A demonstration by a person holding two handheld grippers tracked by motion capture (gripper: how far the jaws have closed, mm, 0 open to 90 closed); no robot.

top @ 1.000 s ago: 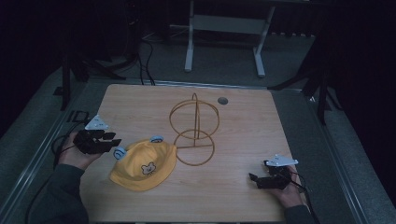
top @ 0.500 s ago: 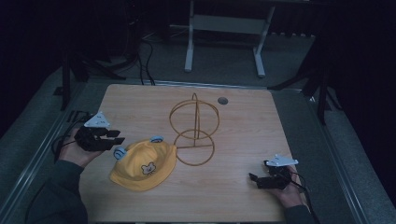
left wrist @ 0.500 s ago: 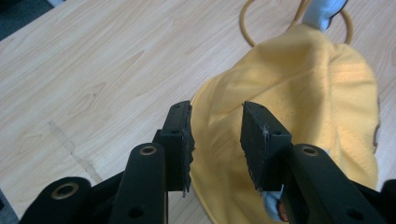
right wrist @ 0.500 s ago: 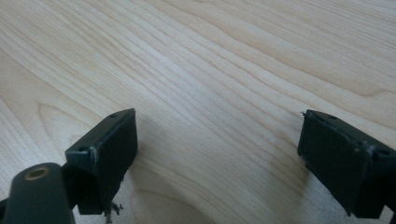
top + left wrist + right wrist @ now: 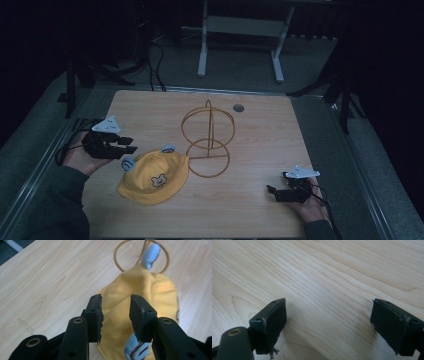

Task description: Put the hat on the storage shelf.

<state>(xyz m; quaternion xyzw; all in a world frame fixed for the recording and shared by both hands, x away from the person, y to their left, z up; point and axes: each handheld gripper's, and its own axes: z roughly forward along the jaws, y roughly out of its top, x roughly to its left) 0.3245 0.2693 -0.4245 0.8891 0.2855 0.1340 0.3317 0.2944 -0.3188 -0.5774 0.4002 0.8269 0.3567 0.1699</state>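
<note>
Meanwhile, left claw (image 5: 126,145) has drawn back slightly from the yellow hat (image 5: 153,175).

Left black two-jaw gripper (image 5: 127,145): grey three-cornered top plate, brass-ringed screw holes, trailing cable. Right black two-jaw gripper (image 5: 270,189): same plate. Dark green sleeves.

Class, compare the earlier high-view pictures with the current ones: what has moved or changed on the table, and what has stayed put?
The left tongs have drawn slightly up and away from the yellow hat, with their jaws just opening a little; nothing is gripped between them. The hat, the wire stand and the right tongs, open over bare table, stayed as they were.
</note>
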